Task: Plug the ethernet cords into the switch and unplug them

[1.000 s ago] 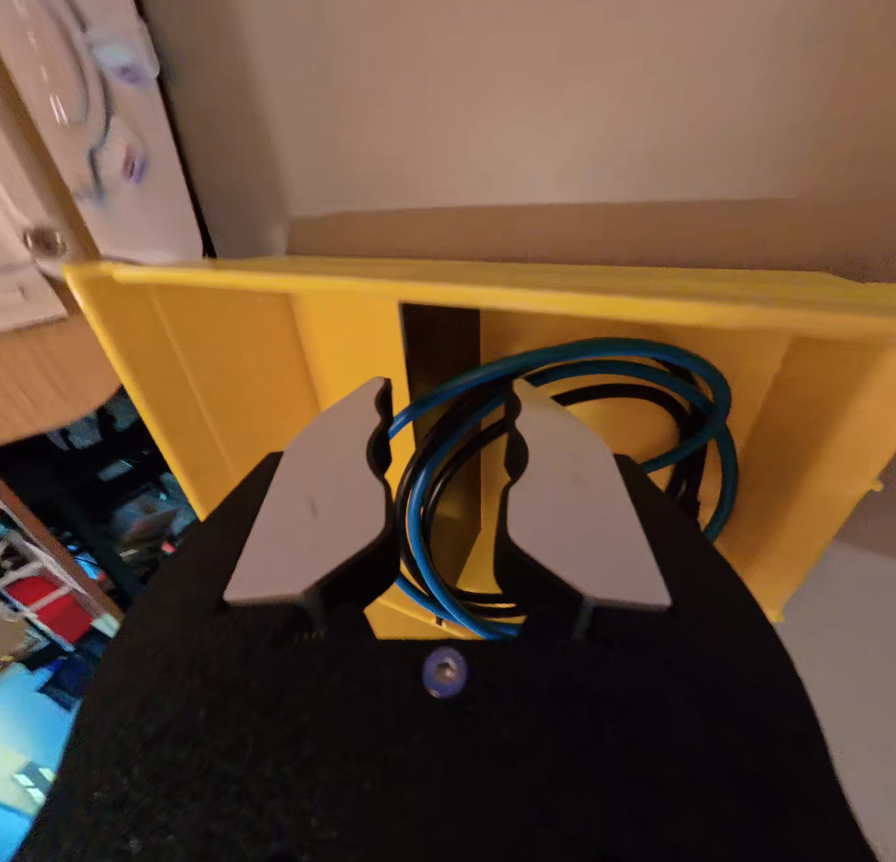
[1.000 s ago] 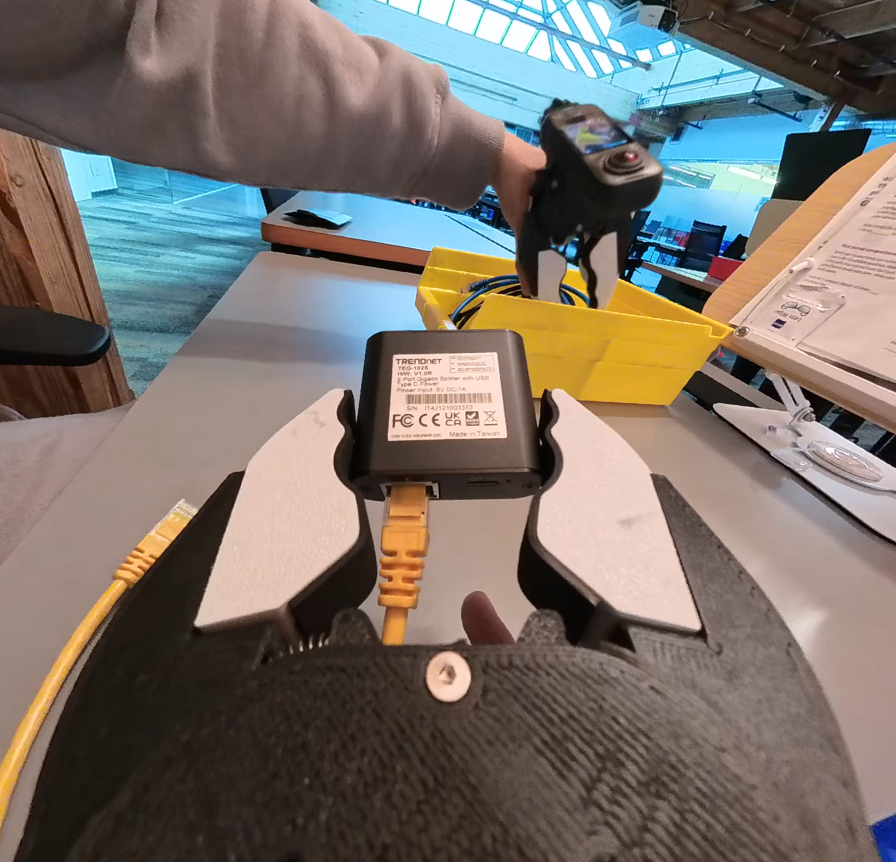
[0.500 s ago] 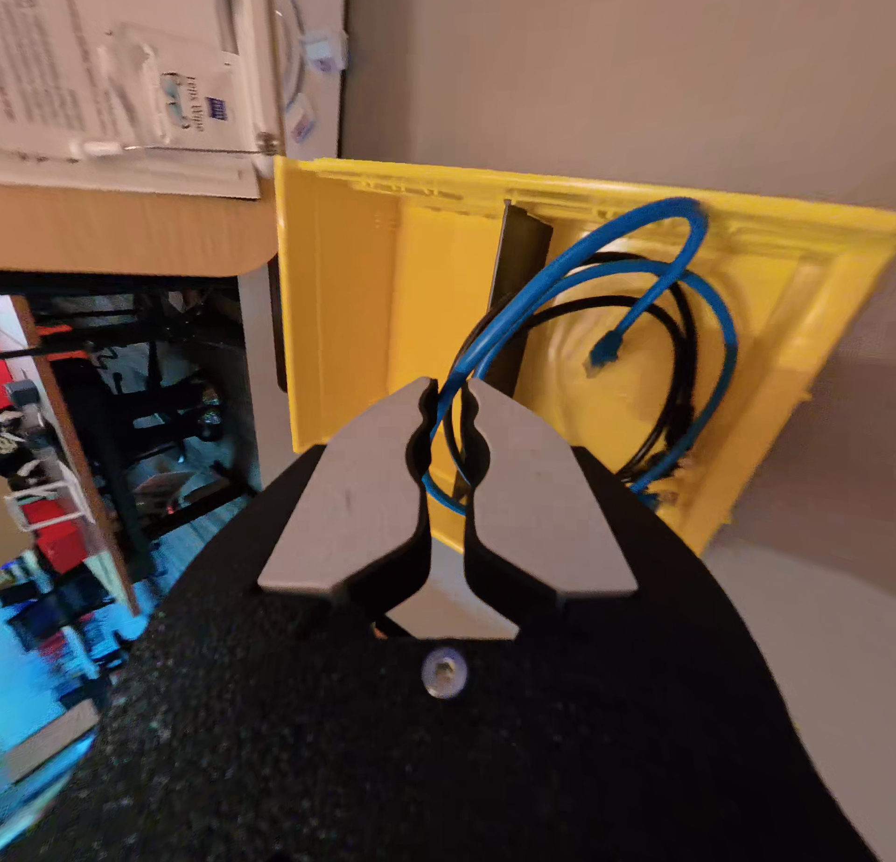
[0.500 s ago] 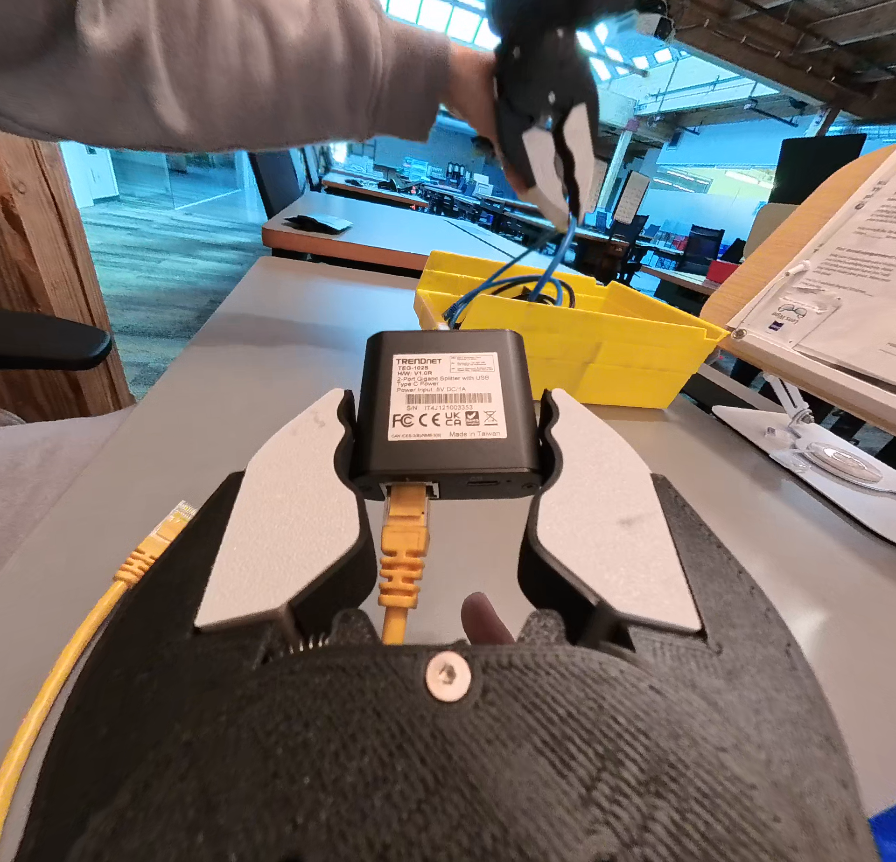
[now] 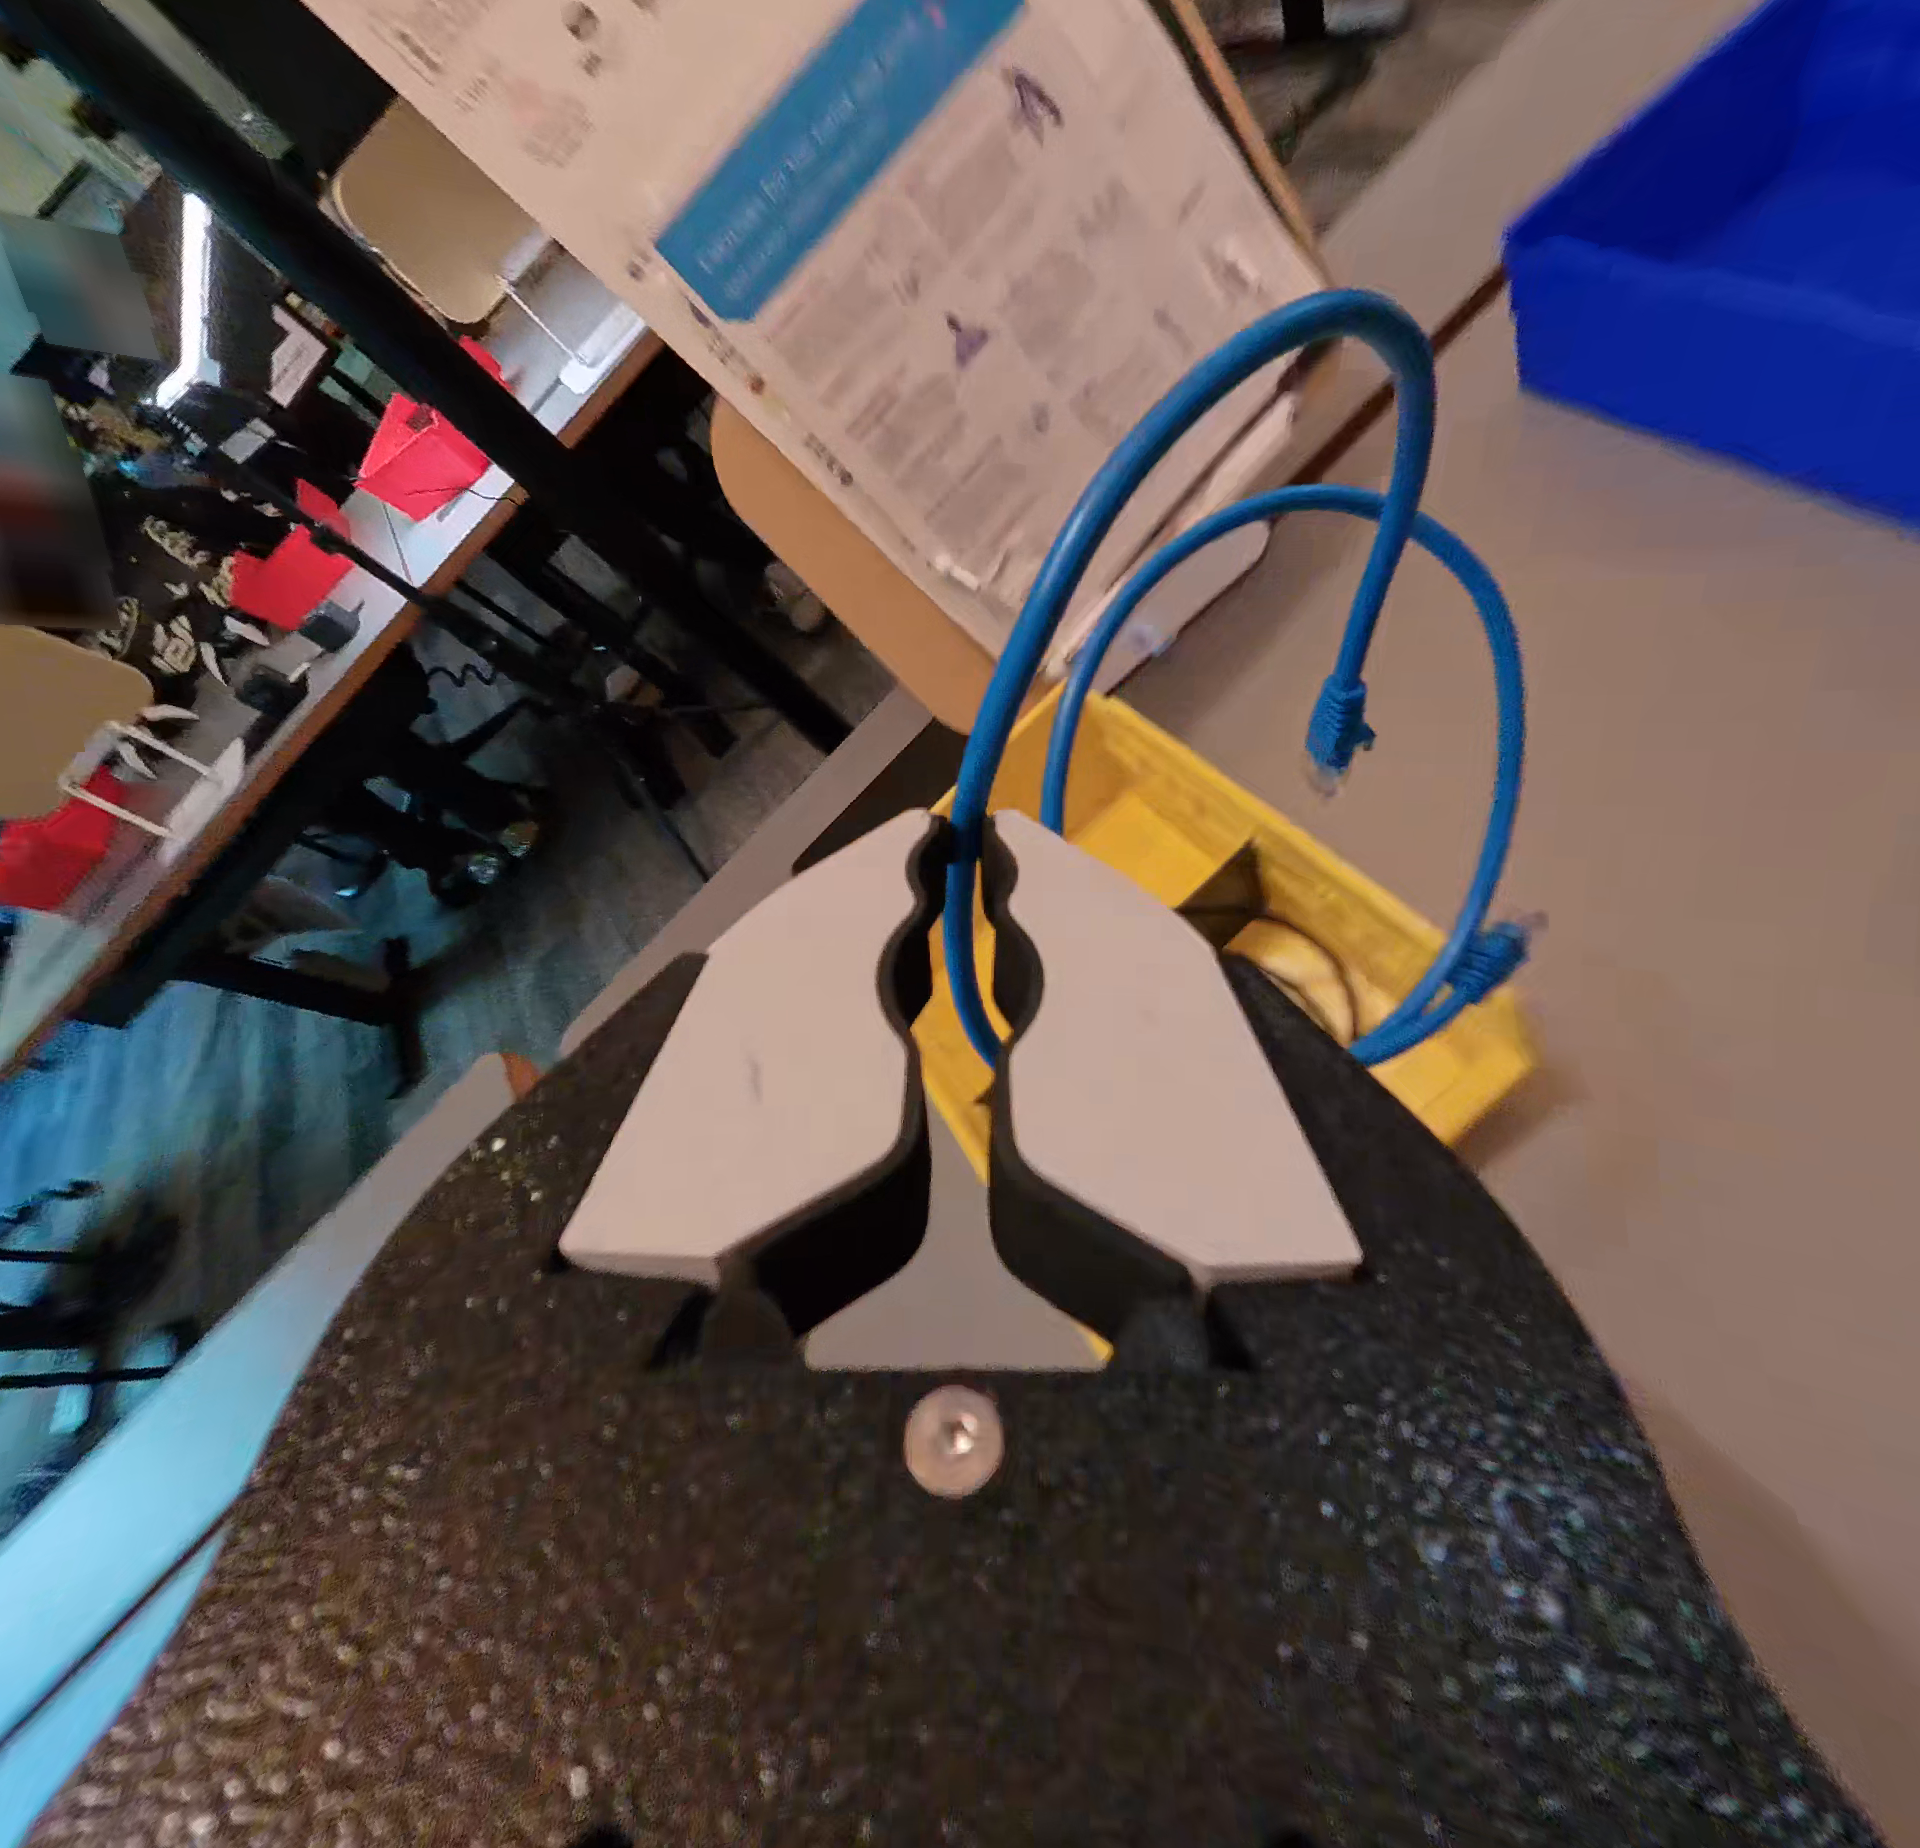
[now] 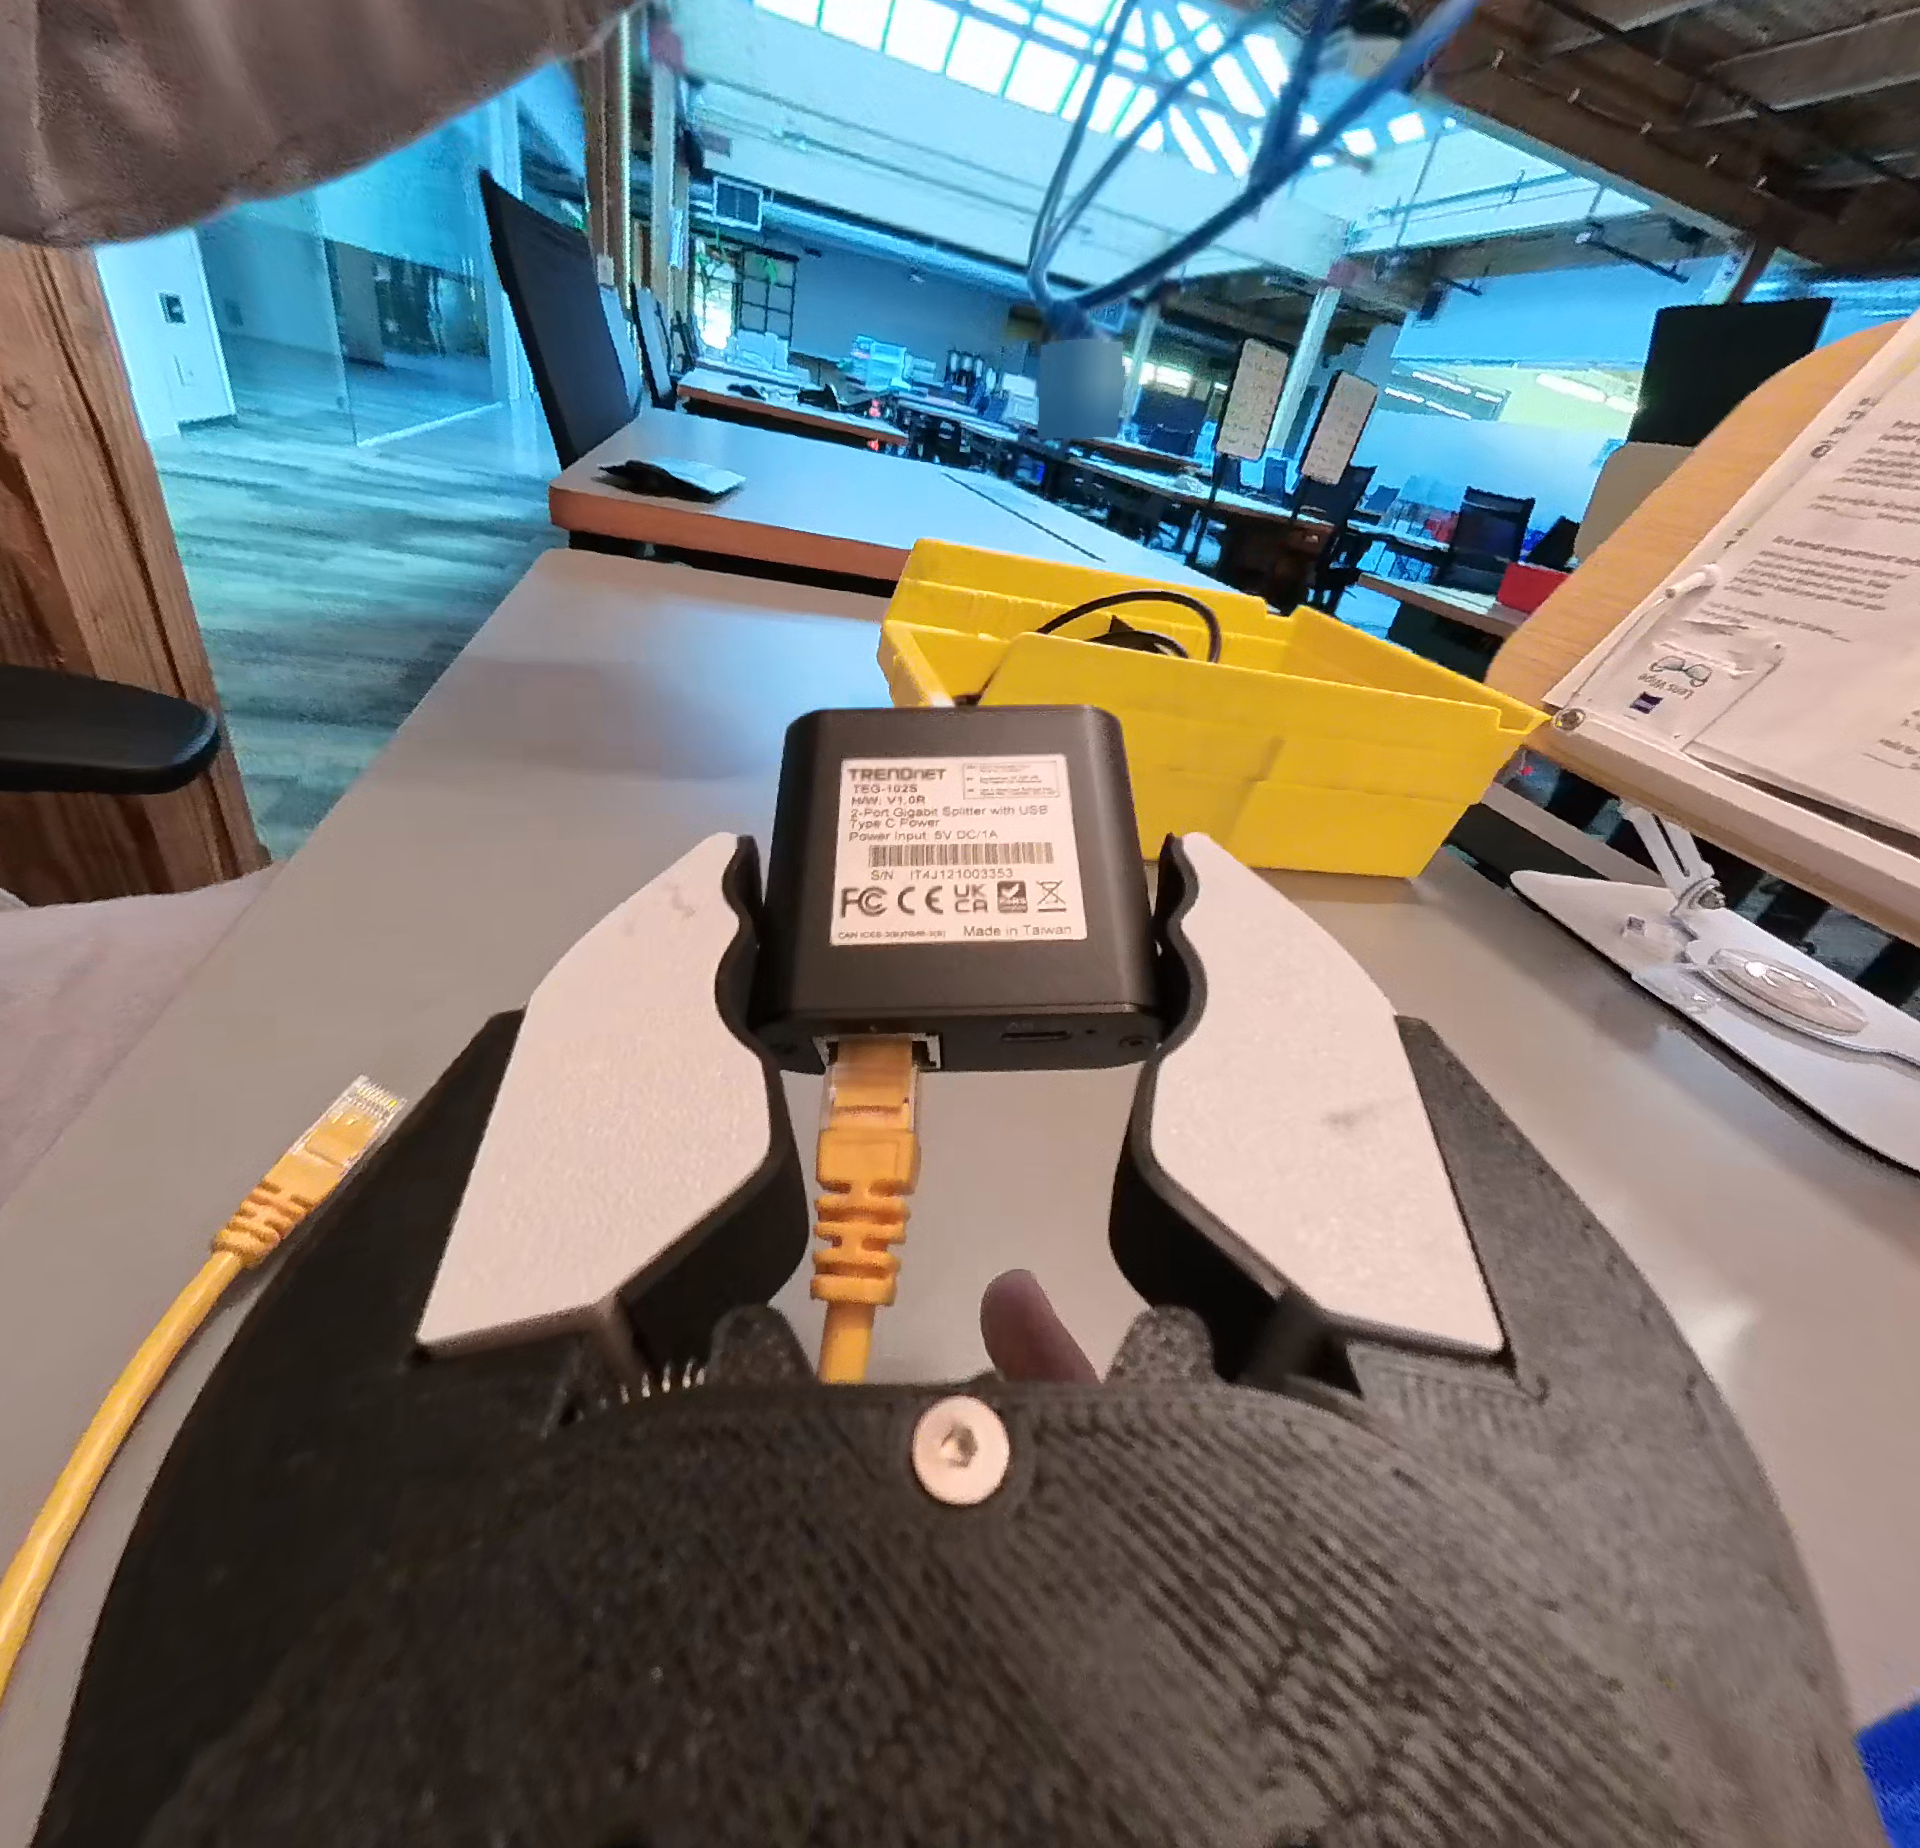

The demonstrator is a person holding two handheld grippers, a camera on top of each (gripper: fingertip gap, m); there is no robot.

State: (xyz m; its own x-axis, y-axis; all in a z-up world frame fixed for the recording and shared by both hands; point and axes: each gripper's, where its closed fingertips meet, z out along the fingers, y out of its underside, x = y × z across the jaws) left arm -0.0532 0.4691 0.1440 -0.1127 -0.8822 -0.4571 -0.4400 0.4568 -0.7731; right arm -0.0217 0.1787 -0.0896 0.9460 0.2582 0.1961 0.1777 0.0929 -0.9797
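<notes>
Left wrist view: your left gripper [image 5: 966, 842] is pinched tight on the blue cord [image 5: 1392, 510], now lifted clear of the yellow bin [image 5: 1444, 1050] at centre right, both plugs dangling free. The poster behind carries print I won't repeat.

Right wrist view: your right gripper [image 6: 956, 941] still clamps the black switch [image 6: 956, 863], white label up, at frame centre, the yellow cord [image 6: 862, 1164] plugged in. Next, I'd say, comes the blue plug.
</notes>
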